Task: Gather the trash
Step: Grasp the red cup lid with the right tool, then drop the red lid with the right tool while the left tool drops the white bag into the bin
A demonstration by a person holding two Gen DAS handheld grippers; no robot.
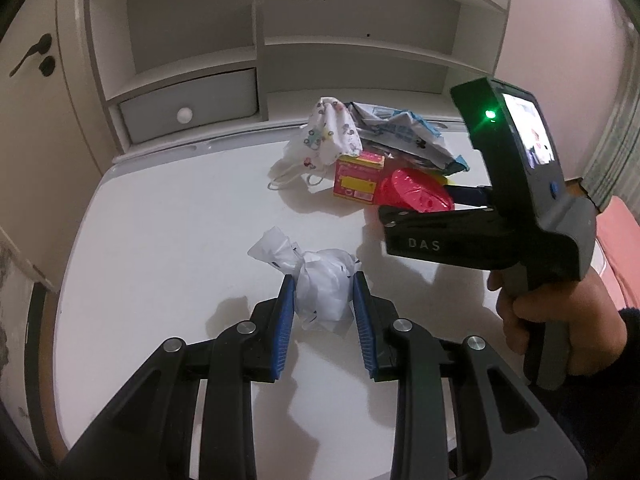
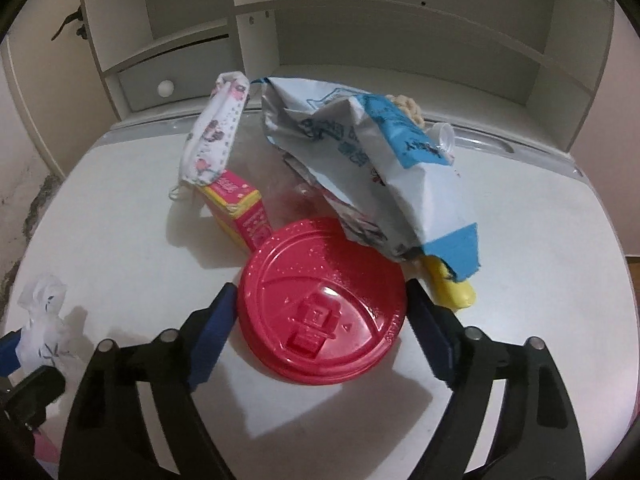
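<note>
A knotted white plastic bag (image 1: 322,286) lies on the white desk (image 1: 160,240). My left gripper (image 1: 324,282) is closed on it, both blue pads touching its sides. The bag also shows at the left edge of the right wrist view (image 2: 40,320). My right gripper (image 2: 320,292) has its jaws on both sides of a red cup lid (image 2: 320,304) that lies flat on the desk; the pads touch its rim. Behind the lid lie a pink and yellow carton (image 2: 240,208), a printed face mask (image 2: 216,132), a blue and white snack bag (image 2: 380,168) and a yellow piece (image 2: 452,288).
A white shelf unit (image 1: 280,52) with a drawer (image 1: 188,108) stands at the back of the desk. The right gripper's body (image 1: 520,184) and the hand holding it fill the right side of the left wrist view. A door (image 1: 32,100) is at the left.
</note>
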